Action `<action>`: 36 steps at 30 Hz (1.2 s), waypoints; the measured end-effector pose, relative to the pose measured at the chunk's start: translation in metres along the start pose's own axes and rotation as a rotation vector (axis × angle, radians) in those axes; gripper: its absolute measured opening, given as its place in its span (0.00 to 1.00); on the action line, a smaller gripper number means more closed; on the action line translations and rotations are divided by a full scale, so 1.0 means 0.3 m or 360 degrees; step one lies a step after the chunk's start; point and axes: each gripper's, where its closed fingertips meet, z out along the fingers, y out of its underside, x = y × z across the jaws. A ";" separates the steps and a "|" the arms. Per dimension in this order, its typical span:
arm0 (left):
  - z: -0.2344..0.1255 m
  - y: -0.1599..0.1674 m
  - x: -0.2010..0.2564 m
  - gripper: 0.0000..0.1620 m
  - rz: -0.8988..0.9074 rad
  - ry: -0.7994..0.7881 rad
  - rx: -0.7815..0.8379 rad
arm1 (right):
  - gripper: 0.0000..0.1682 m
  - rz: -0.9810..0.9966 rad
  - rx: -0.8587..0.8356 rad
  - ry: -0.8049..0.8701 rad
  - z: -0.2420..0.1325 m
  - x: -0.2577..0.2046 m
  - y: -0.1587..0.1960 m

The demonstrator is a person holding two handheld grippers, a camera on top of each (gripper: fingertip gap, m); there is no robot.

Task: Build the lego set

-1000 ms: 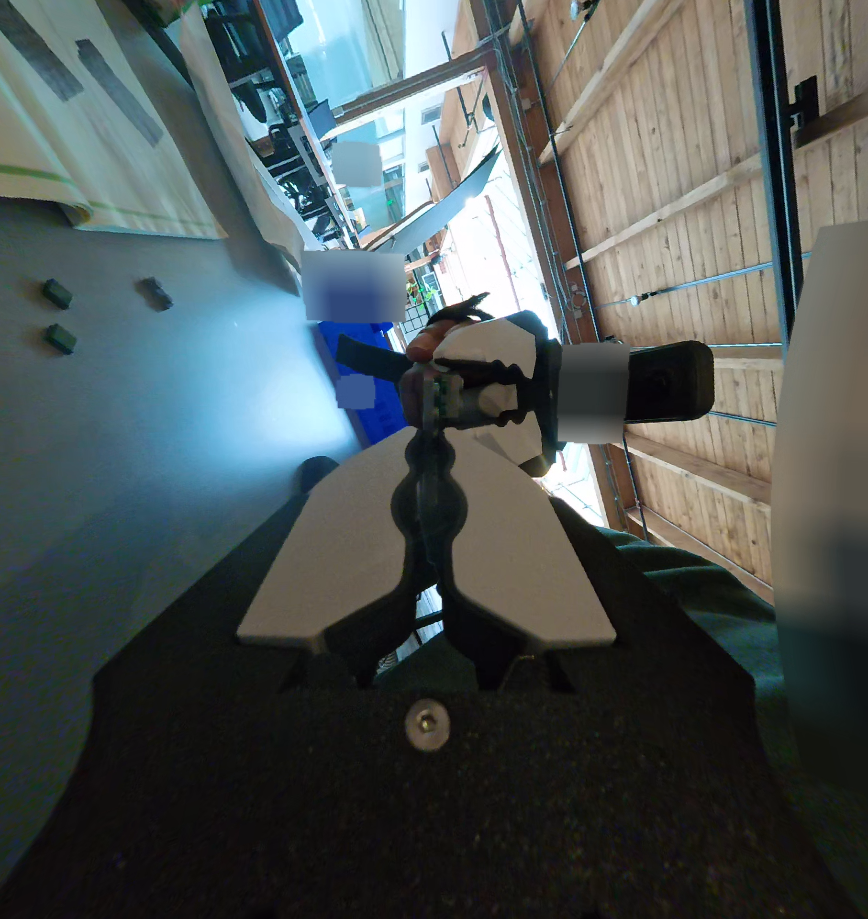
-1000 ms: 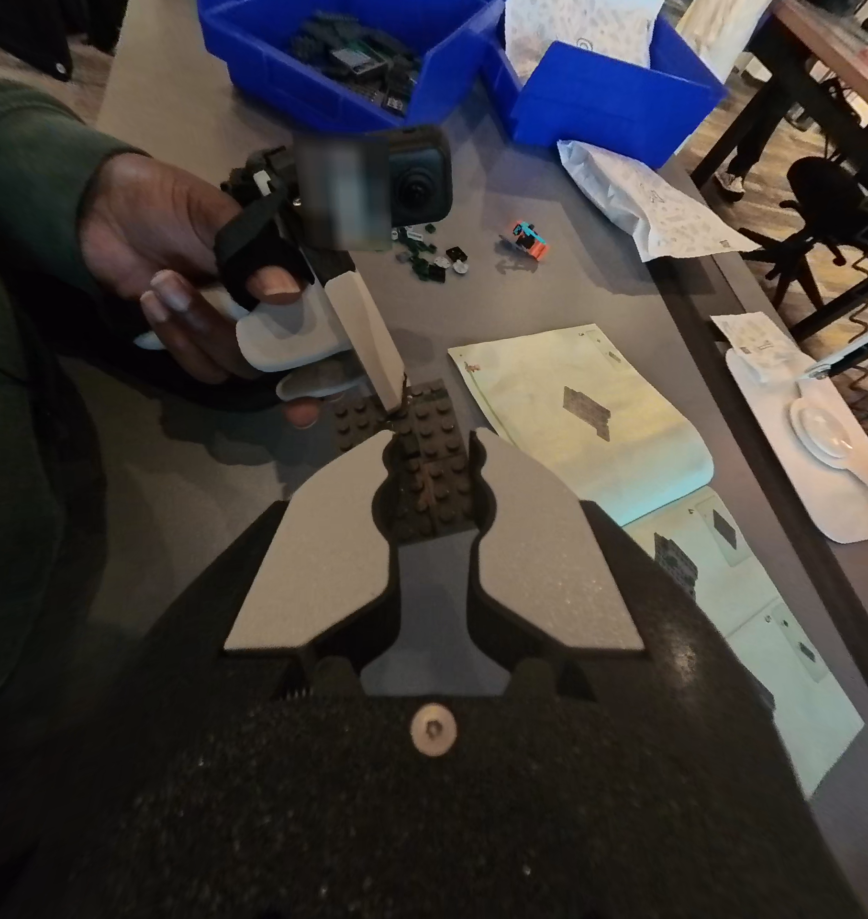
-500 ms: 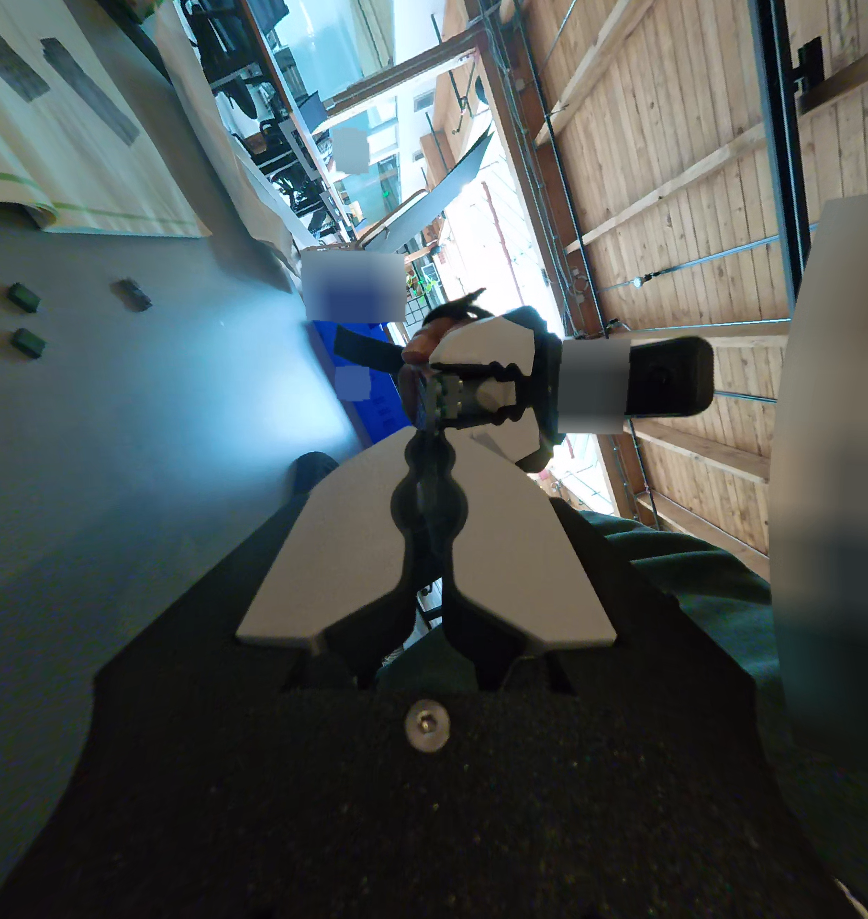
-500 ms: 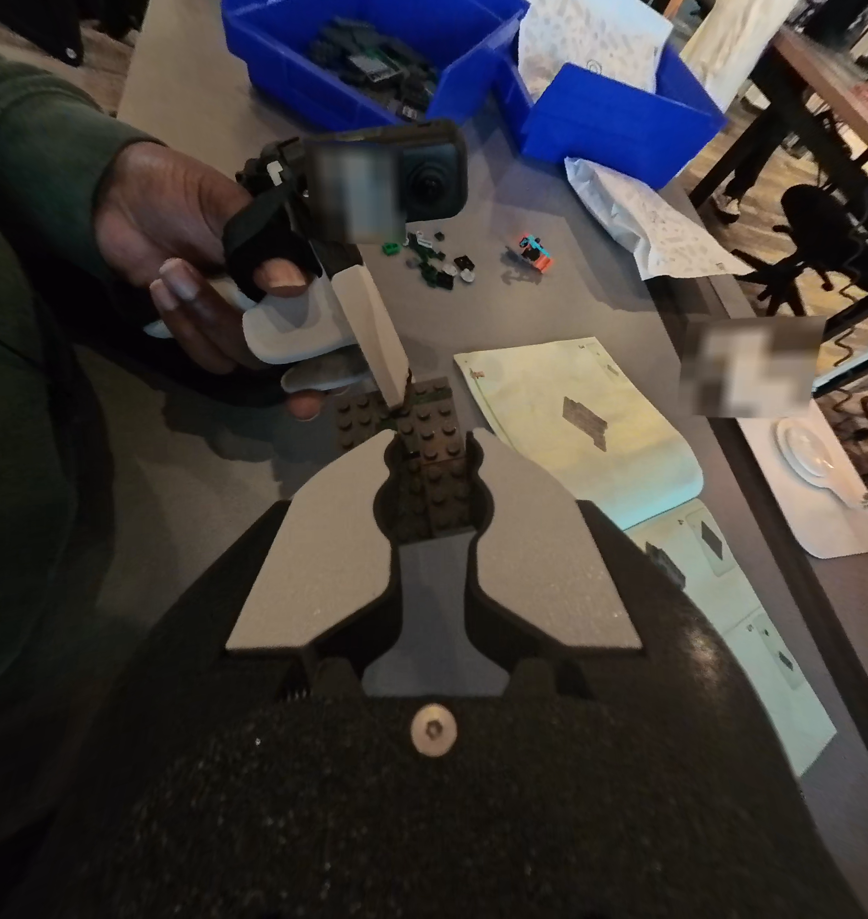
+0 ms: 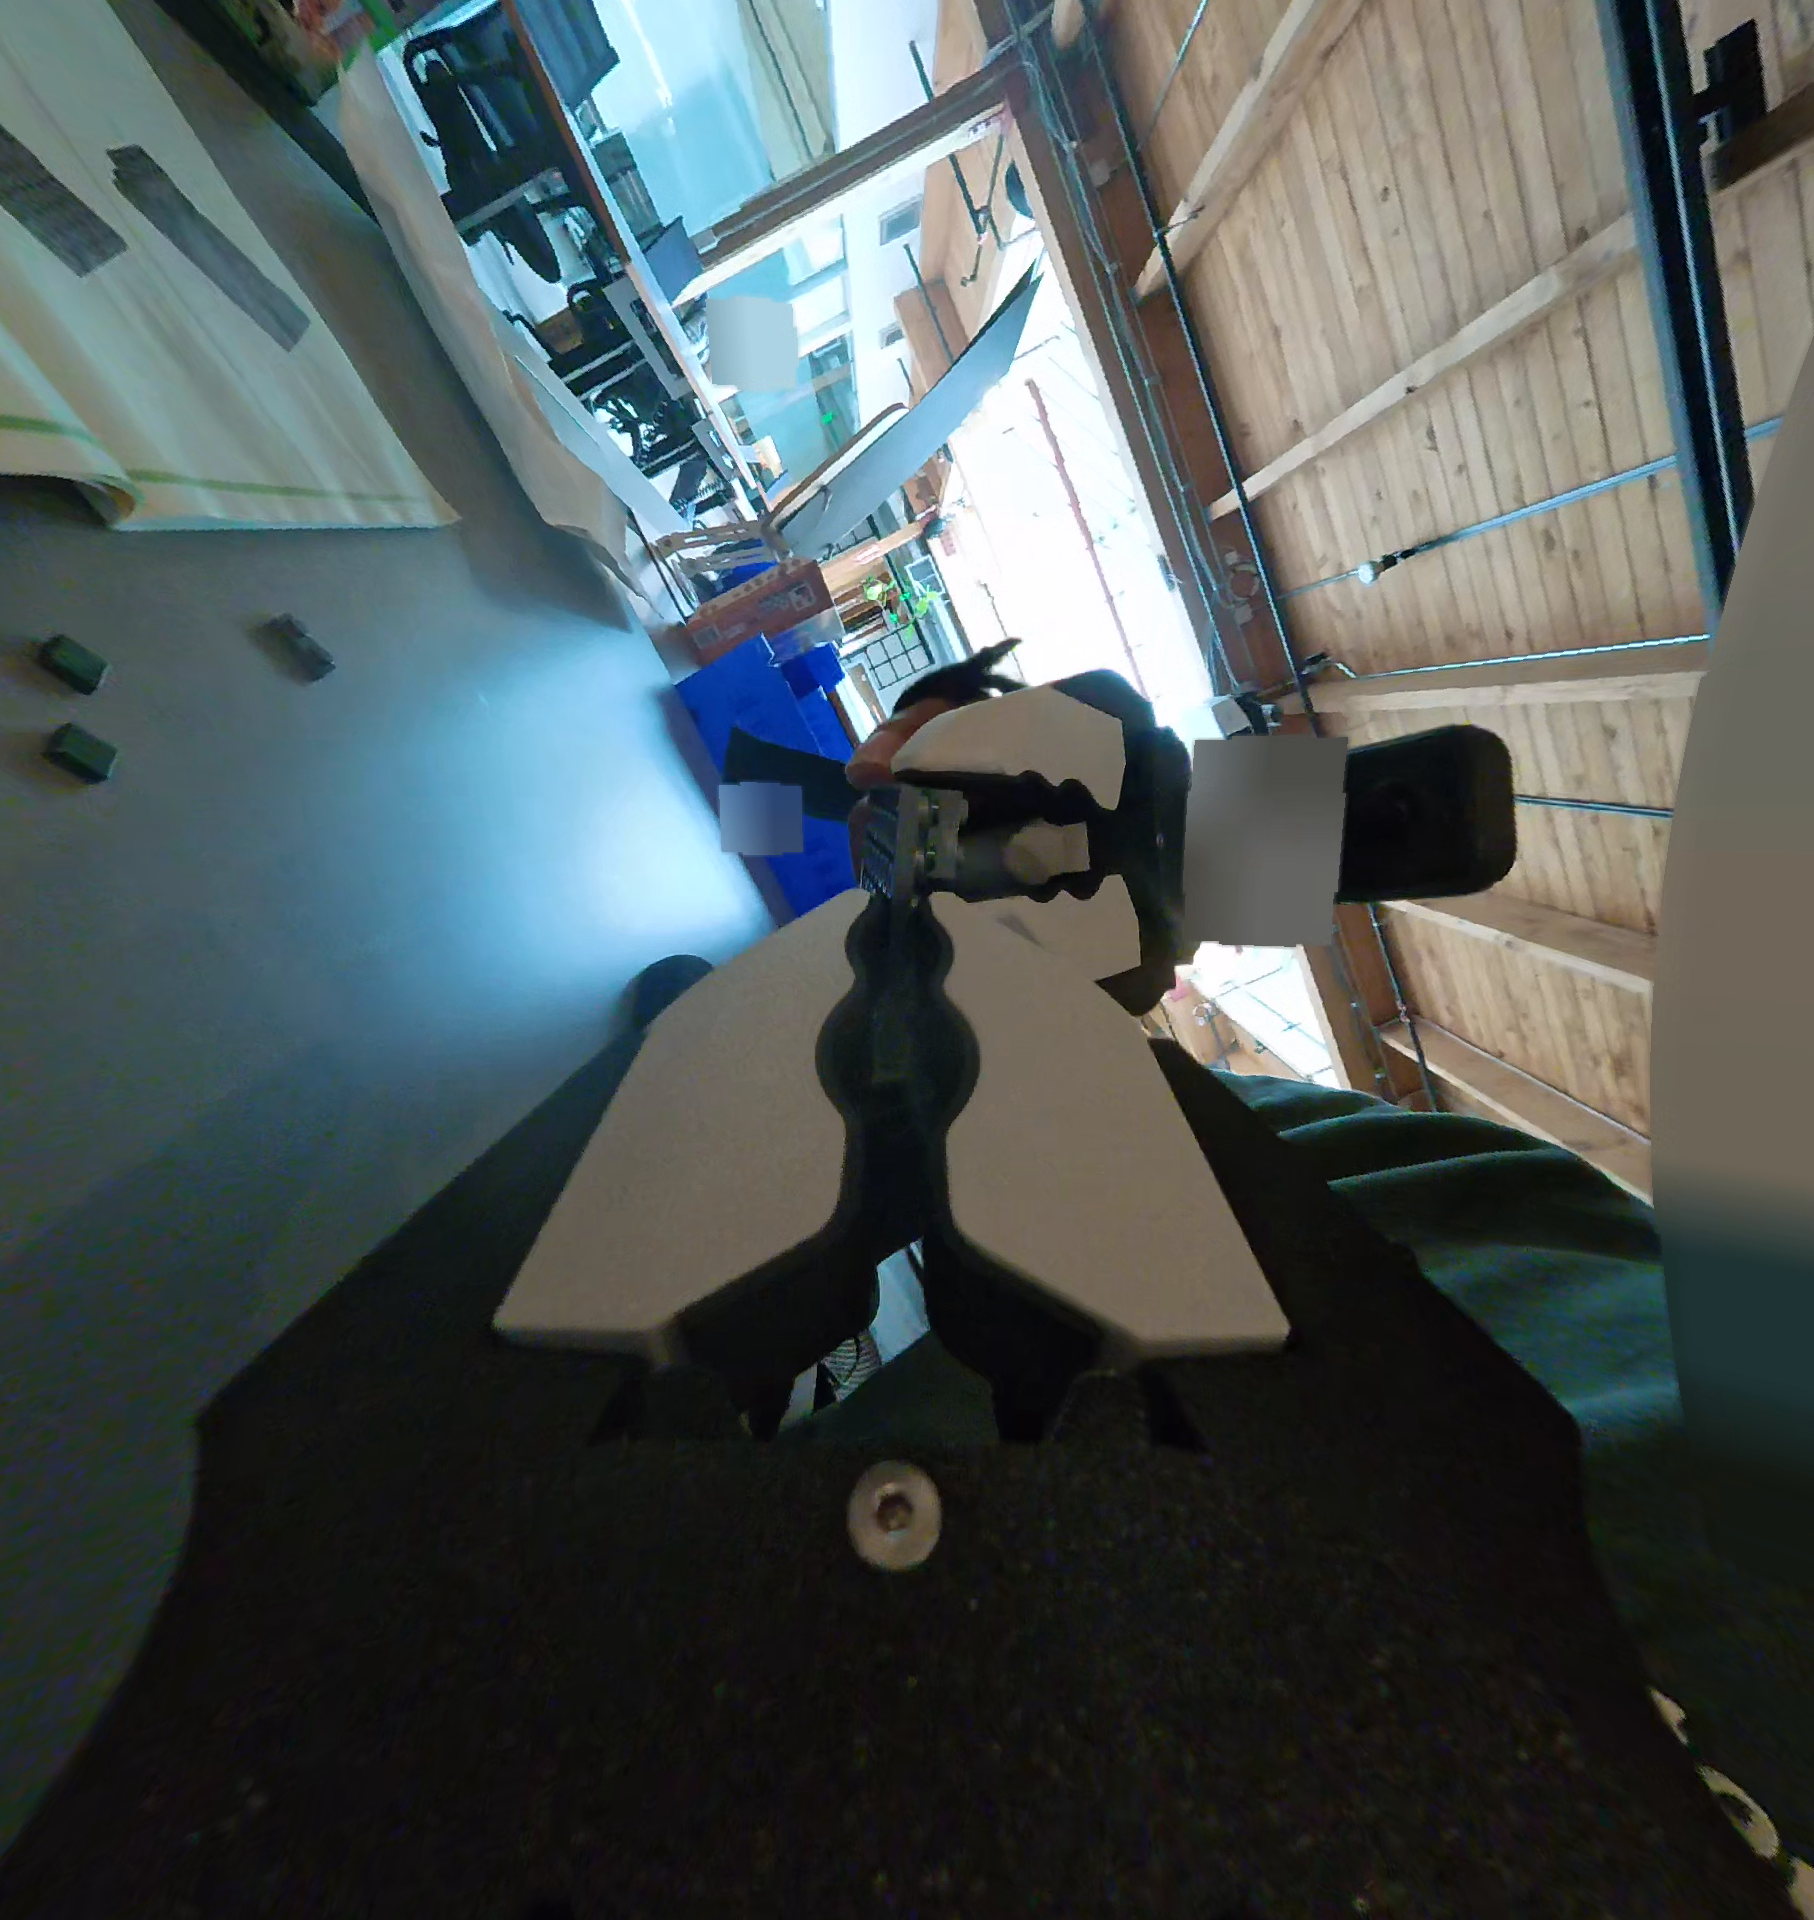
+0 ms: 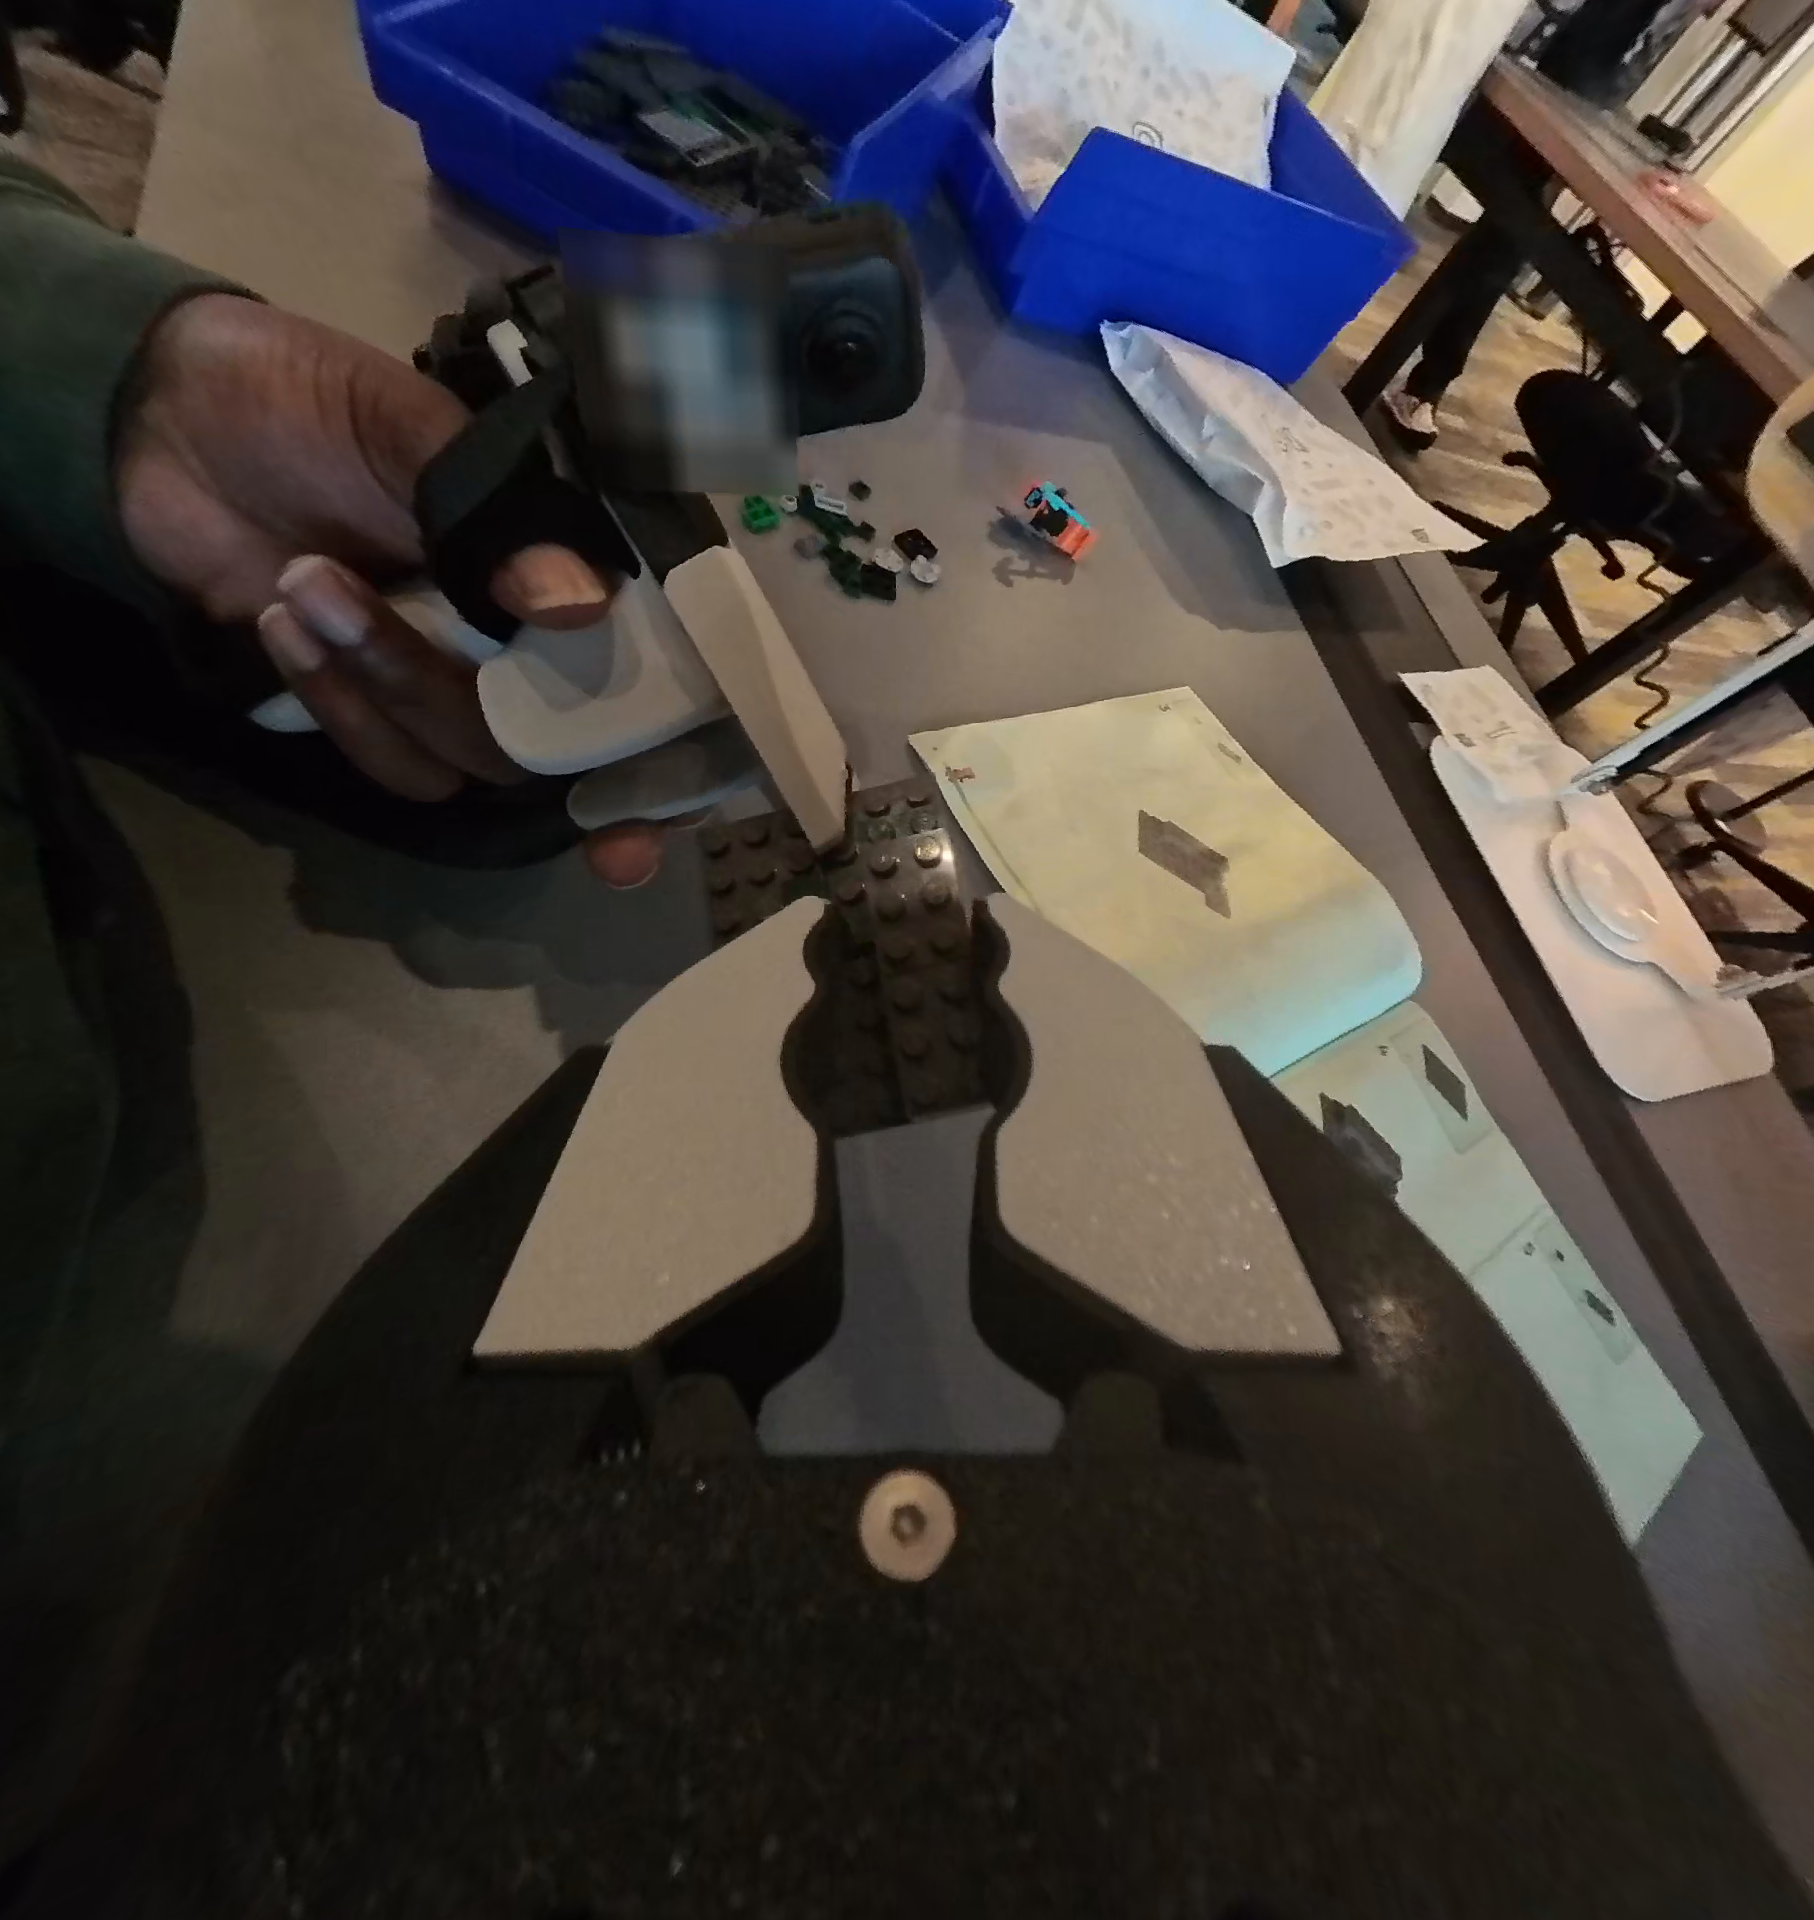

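While the right gripper (image 6: pixel 903 925) clamps the dark lego plate assembly (image 6: pixel 898 971) above the table (image 6: pixel 363 997) as a brace, the left gripper (image 6: pixel 830 831), nearly closed on something thin, presses onto its studs.

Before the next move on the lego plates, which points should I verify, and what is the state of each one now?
1. The right gripper grips the dark studded lego plate assembly: ok, its fingers close on both sides of it.
2. The left gripper is shut on a thin dark piece: ok, the jaws stand nearly together, the piece edge-on between them.
3. The left gripper's tip meets the assembly: ok, it touches the studs near the far end.
4. The piece is seated on the studs: cannot tell, the tip hides it.
5. The open paper instruction booklet is visible for reference: ok.
6. Loose small bricks lie apart from the work: ok.
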 end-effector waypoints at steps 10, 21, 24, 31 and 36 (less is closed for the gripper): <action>0.001 0.005 -0.010 0.03 0.0011 -0.0010 0.0001 | 0.10 0.0115 0.0014 0.0033 -0.001 0.000 0.008; -0.028 -0.094 0.013 0.03 -0.0037 0.0055 0.0101 | 0.19 0.0241 0.0125 0.0096 -0.049 0.060 -0.021; -0.025 -0.088 0.007 0.03 -0.0066 0.0064 0.0112 | 0.15 0.0321 0.0157 0.0073 -0.043 0.072 -0.023; -0.017 -0.067 0.001 0.03 -0.0085 0.0059 0.0117 | 0.15 0.0173 0.0064 0.0076 0.002 0.058 -0.015; -0.014 -0.057 0.009 0.03 -0.0071 0.0073 0.0091 | 0.13 0.0152 0.0060 -0.0003 0.004 0.041 -0.015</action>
